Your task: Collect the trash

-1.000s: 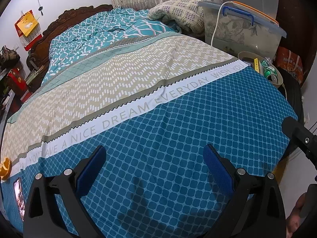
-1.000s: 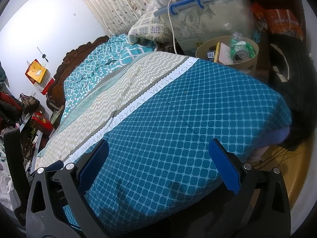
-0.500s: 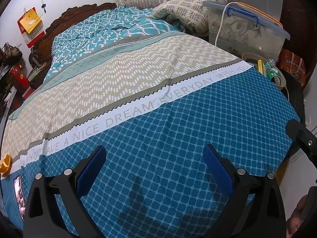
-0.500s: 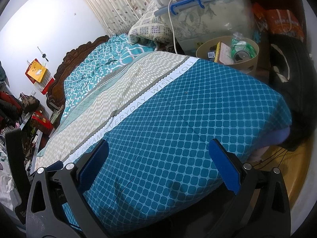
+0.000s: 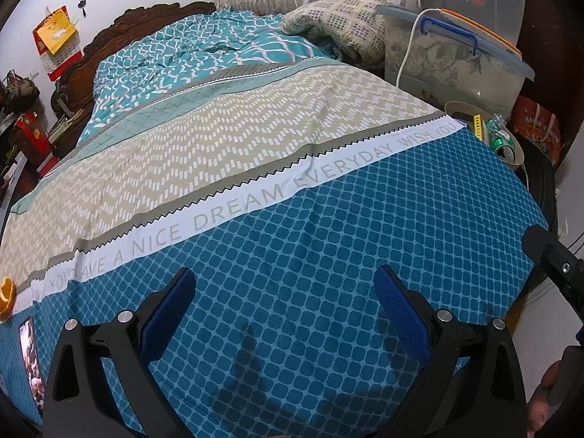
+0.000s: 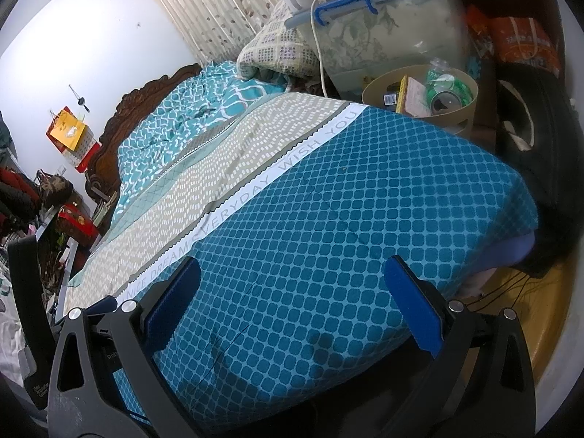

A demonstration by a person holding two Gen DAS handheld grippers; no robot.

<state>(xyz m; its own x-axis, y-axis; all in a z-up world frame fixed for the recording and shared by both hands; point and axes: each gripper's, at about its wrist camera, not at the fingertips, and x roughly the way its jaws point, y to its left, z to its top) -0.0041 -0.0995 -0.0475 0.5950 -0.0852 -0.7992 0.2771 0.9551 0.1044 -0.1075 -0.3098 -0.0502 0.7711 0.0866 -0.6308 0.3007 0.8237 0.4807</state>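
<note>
1. Risk, wrong target: the only loose item I see on the bed (image 5: 328,255) is an orange object (image 5: 7,295) at the left edge of the left wrist frame, just above a phone (image 5: 31,361). I cannot tell whether it is trash. A careless grasp there could take the phone instead.
2. Risk, snagging: the bedspread is soft and wrinkled. Jaws driven down too low would likely pinch fabric along with the item.
3. Risk, reach: the trash bin (image 6: 419,87) sits beside the bed at the upper right of the right wrist frame, already holding a green can (image 6: 447,96) and cartons. A drop released short of it would land on the bedspread.
4. Left gripper (image 5: 284,306): jaws spread wide, holding nothing, touching nothing, above the blue patterned area.
5. Right gripper (image 6: 292,292): jaws spread wide, empty, clear of the bed.
</note>
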